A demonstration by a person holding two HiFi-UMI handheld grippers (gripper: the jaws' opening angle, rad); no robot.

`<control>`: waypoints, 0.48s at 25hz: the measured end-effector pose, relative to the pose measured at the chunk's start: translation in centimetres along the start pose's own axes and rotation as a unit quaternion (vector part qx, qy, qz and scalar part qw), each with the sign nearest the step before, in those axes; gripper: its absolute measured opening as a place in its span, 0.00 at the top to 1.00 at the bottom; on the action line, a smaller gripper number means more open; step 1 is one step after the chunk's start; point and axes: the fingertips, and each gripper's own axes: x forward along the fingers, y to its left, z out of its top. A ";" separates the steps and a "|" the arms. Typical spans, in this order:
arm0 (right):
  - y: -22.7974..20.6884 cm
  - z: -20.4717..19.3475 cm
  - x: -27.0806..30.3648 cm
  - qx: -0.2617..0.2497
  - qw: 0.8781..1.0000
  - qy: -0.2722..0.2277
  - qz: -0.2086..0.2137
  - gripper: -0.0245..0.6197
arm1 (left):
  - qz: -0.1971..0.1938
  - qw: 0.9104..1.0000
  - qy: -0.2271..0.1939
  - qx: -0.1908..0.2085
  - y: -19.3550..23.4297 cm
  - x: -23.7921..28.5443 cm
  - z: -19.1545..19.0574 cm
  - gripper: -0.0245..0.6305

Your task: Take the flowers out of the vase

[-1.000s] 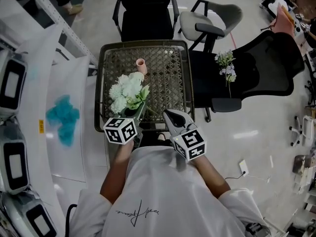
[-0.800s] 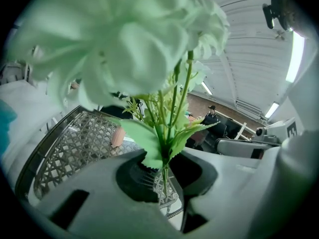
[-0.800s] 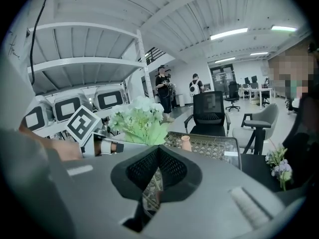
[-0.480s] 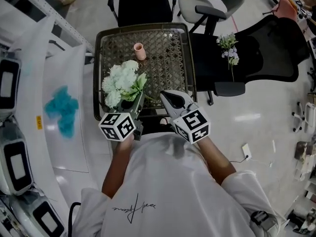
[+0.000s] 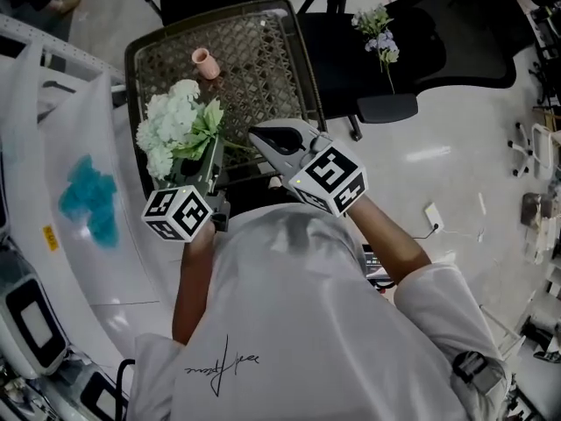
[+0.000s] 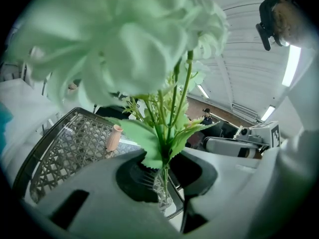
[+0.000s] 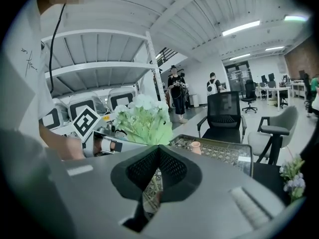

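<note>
A bunch of white flowers with green leaves (image 5: pixel 175 125) hangs over the front left of the wire-mesh table (image 5: pixel 263 55). My left gripper (image 5: pixel 209 163) is shut on its thin green stems (image 6: pixel 164 179), and the blooms (image 6: pixel 124 39) fill the upper part of the left gripper view. The small pink vase (image 5: pixel 203 61) stands upright and empty farther back on the table, apart from the bunch; it also shows as the vase (image 6: pixel 114 137) and the vase (image 7: pixel 196 147). My right gripper (image 5: pixel 256 135) is shut with nothing in it, just right of the stems, with the flowers (image 7: pixel 144 118) to its left.
A sprig of purple and white flowers (image 5: pixel 379 32) lies on the black office chair (image 5: pixel 456 42) right of the table. A white surface with a teal patch (image 5: pixel 88 200) runs along the left. Another black chair (image 7: pixel 224 113) stands behind the table, and people stand in the far room.
The head view has swung, so the table and chair sit higher and further left. The left gripper still holds the bunch. The right gripper has risen slightly beside the stems.
</note>
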 end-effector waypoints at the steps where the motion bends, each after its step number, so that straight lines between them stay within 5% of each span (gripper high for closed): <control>1: -0.2 0.1 0.0 -0.002 1.000 0.000 0.002 0.95 | -0.001 1.000 0.000 0.002 -0.1 0.2 0.1 0.86; 12: -0.9 0.2 -0.1 0.007 1.000 0.005 0.016 0.95 | -0.002 1.000 0.013 0.006 -0.2 0.9 0.0 0.86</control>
